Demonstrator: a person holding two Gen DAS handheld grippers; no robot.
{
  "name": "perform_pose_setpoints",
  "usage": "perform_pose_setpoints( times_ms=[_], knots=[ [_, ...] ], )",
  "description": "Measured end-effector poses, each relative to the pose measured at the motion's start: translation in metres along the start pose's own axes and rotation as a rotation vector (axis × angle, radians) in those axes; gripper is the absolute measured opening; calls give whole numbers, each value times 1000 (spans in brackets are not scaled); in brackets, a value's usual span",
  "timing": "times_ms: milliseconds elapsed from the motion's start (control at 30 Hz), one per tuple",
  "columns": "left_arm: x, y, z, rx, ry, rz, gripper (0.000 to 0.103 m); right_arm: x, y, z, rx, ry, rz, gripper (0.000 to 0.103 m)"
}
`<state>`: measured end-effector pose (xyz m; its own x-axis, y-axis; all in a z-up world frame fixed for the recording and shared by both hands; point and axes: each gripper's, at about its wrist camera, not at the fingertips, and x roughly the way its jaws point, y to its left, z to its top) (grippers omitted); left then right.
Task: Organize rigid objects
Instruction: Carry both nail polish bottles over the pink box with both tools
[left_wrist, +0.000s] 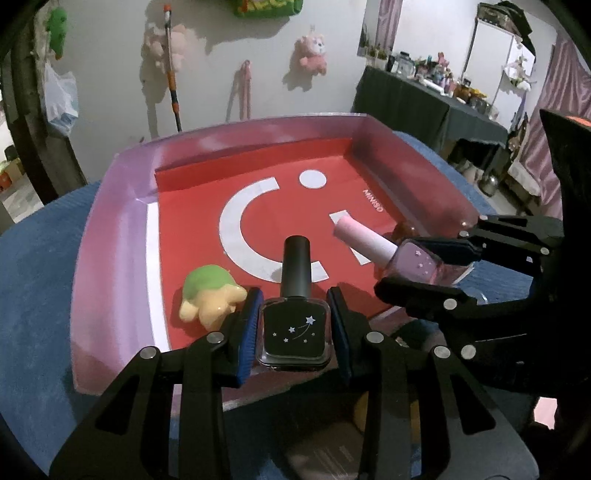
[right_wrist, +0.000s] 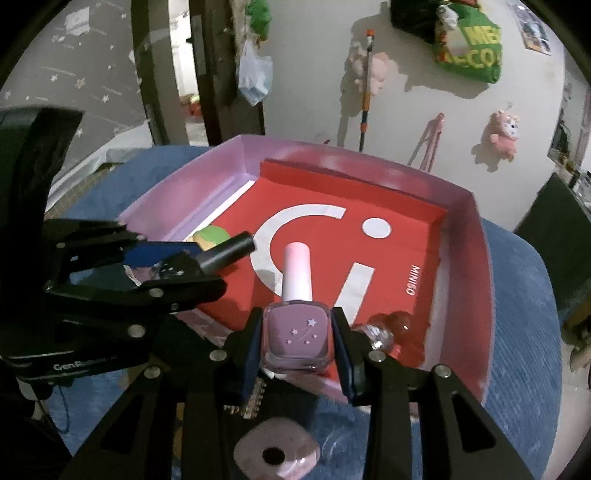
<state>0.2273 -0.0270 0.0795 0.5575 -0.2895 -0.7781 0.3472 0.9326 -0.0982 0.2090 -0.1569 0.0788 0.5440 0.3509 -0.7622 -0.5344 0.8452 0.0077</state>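
I carry both bottles over the red tray (left_wrist: 110, 236): left gripper (left_wrist: 295, 328) clamps the black bottle (left_wrist: 295, 326), right gripper (right_wrist: 295, 339) the purple bottle (right_wrist: 297, 339); next, lower and release inside

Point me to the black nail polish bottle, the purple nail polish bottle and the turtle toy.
black nail polish bottle (left_wrist: 294, 332), left wrist view, glass body.
purple nail polish bottle (right_wrist: 298, 338), right wrist view, glass body.
turtle toy (left_wrist: 207, 286), left wrist view, green shell.

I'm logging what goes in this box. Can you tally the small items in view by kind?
Nail polish bottles: 2 (black, purple)
Turtle toy: 1
Round red bottle with silver cap: 1
Total: 4
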Motion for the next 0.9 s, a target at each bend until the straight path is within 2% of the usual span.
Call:
perform_pose_setpoints(
  times_ms=[767, 900],
  knots=[
    [44, -1, 11, 74, 126, -8, 33, 44, -15, 14, -125, 179, 44, 38],
    [44, -3, 10, 94, 124, 3, 33, 48, -18, 13, -126, 201, 50, 38]
  ],
)
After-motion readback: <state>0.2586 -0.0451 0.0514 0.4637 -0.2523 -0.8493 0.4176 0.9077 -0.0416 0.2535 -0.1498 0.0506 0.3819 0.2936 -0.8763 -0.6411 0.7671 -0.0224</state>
